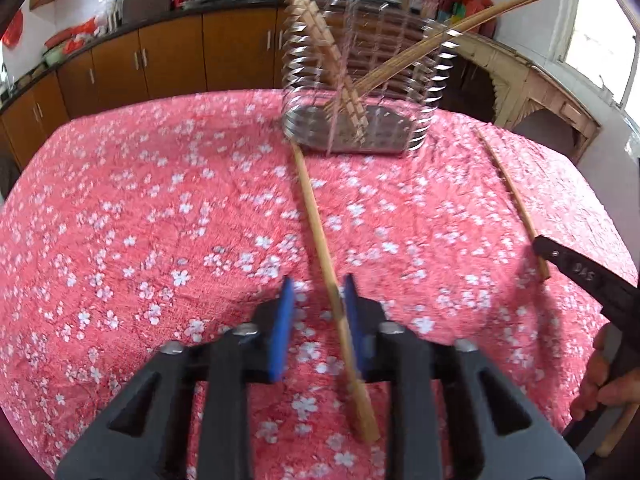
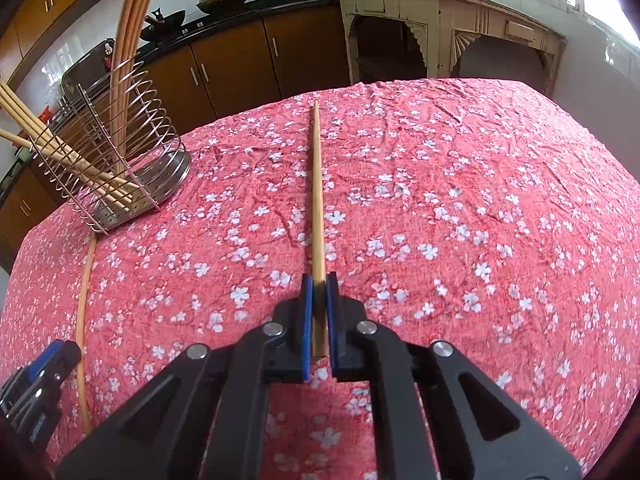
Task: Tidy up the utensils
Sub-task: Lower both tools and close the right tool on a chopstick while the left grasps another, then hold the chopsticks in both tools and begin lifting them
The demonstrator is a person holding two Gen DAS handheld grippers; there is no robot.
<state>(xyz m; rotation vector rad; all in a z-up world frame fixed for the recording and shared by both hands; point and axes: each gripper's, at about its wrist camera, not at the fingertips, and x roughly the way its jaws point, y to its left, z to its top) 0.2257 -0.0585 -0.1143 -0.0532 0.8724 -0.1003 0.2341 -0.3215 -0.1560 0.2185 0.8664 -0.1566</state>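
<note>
right wrist view shows what the other barely catches – the right gripper [image 2: 319, 280] pinching the near end of a chopstick [image 2: 317, 184], blue pads pressed on both sides, the stick running straight away across the middle of the tabletop. left wrist view has a second chopstick [image 1: 320, 236] between the blue pads of the left gripper [image 1: 318, 286]; the frame is blurred and shows a gap on the left side, so whether the pads press on it i cannot tell. its far tip lies just beside the base of the wire utensil holder [image 1: 360, 80], which stands near the far edge of the table and holds several more chopsticks leaning out at angles. the same view catches a hand [image 1: 604, 384] at the right edge, on the other tool's handle. a pink cloth with white blossoms [image 2: 460, 200] covers the table – behind it, brown cabinets [image 2: 240, 68] under a dark counter, a pale carved side table [image 2: 448, 28], and a window.
</note>
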